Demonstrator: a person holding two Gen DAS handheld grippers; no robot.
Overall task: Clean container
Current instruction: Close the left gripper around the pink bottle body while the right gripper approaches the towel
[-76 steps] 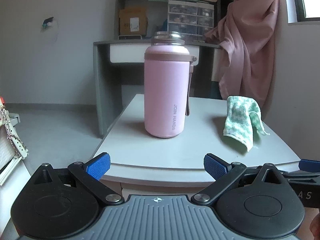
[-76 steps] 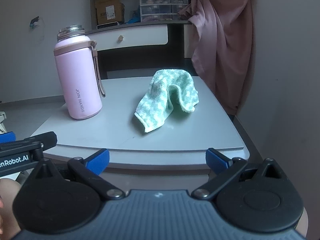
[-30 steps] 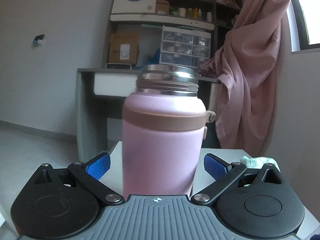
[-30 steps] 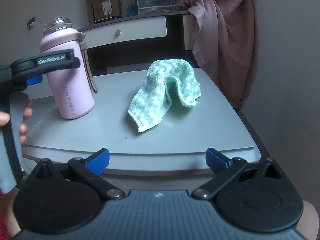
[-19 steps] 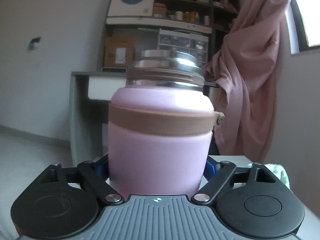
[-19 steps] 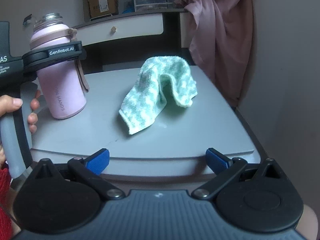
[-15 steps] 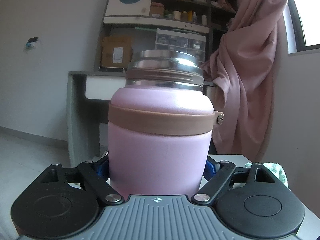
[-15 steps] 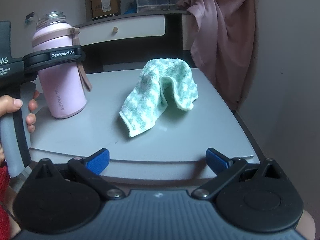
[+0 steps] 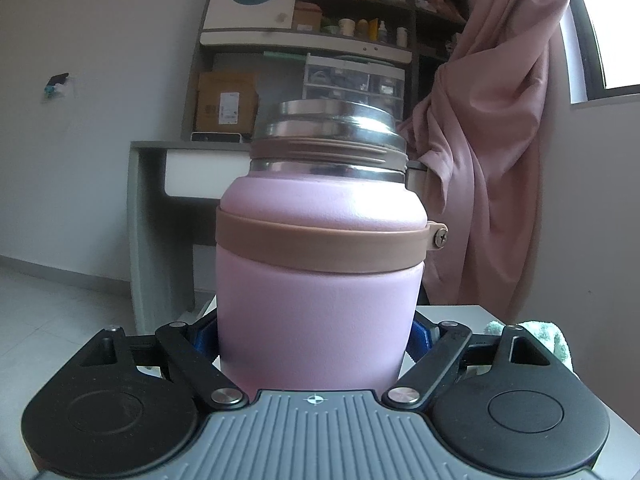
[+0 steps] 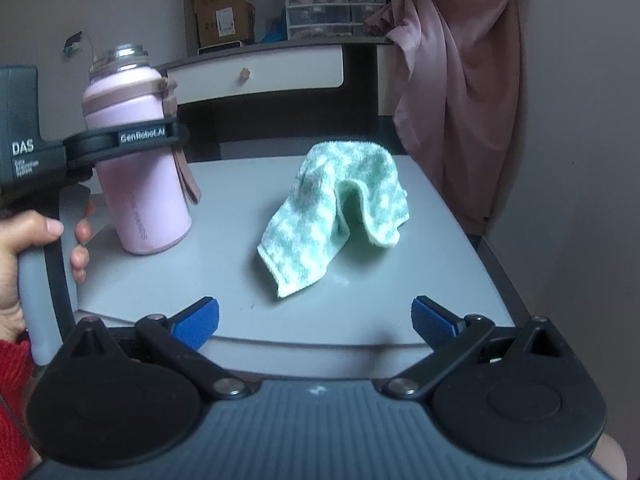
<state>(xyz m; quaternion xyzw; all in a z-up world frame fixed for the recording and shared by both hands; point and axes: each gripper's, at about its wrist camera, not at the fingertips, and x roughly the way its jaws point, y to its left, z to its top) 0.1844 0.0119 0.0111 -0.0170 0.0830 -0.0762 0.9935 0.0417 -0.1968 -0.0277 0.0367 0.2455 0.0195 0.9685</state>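
Note:
A pink bottle (image 9: 320,300) with a steel threaded mouth and no lid stands upright on the grey table (image 10: 240,216), at its left. My left gripper (image 9: 316,334) is shut on the bottle's body, a blue pad pressed against each side. In the right wrist view the bottle (image 10: 136,184) has the left gripper's black finger (image 10: 144,138) across its upper half, with a hand (image 10: 24,248) on the grip. A green-and-white towel (image 10: 344,208) lies crumpled in the table's middle. My right gripper (image 10: 316,316) stands open at the table's front edge, short of the towel, with nothing between its pads.
Behind the table stands a grey desk with a white drawer (image 10: 260,74), with shelves, a cardboard box (image 9: 226,102) and a small drawer unit above it. A pink curtain (image 10: 452,80) hangs at the back right. A wall runs close along the table's right side.
My left gripper has moved in around the bottle and its jaws have gone from wide apart to pressed on the bottle's sides. The right gripper and the towel have stayed put.

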